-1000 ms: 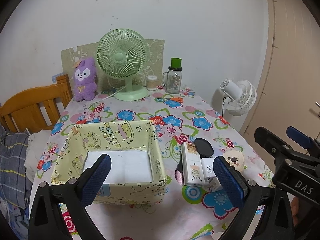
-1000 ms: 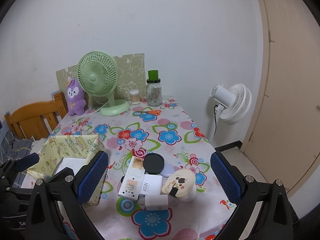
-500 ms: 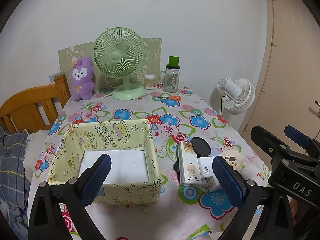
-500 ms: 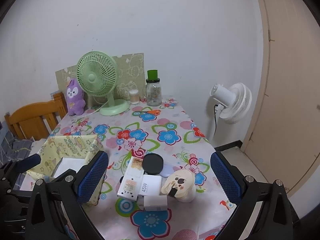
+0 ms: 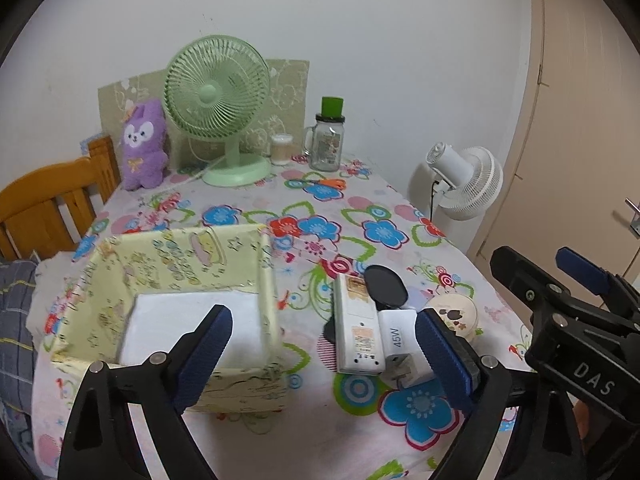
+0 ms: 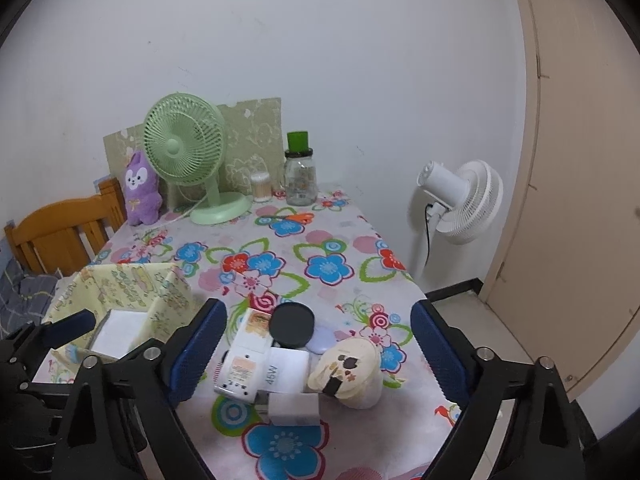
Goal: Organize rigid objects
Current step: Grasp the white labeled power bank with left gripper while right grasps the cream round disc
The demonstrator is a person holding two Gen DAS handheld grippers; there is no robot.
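Note:
A cluster of rigid objects lies at the table's front right: a long white device (image 5: 356,324) (image 6: 245,356), a white 45W charger (image 5: 394,338) (image 6: 285,372), a small white plug block (image 6: 294,409), a black round disc (image 5: 385,288) (image 6: 291,325) and a cream round case (image 5: 452,314) (image 6: 350,372). A yellow patterned fabric box (image 5: 176,264) (image 6: 132,284) with a white bottom stands to their left. My left gripper (image 5: 324,354) is open and empty, above the box's front right corner. My right gripper (image 6: 318,354) is open and empty, above the cluster.
A green desk fan (image 5: 218,96), a purple plush (image 5: 143,144), a glass jar with a green lid (image 5: 328,140) and a small cotton-swab tub (image 5: 280,149) stand at the table's back. A white floor fan (image 6: 460,200) and a door are to the right, a wooden chair (image 5: 44,196) to the left.
Both grippers have drawn back and risen slightly, so the table sits a little lower and farther in view. Nothing on the table has moved and both grippers stay open.

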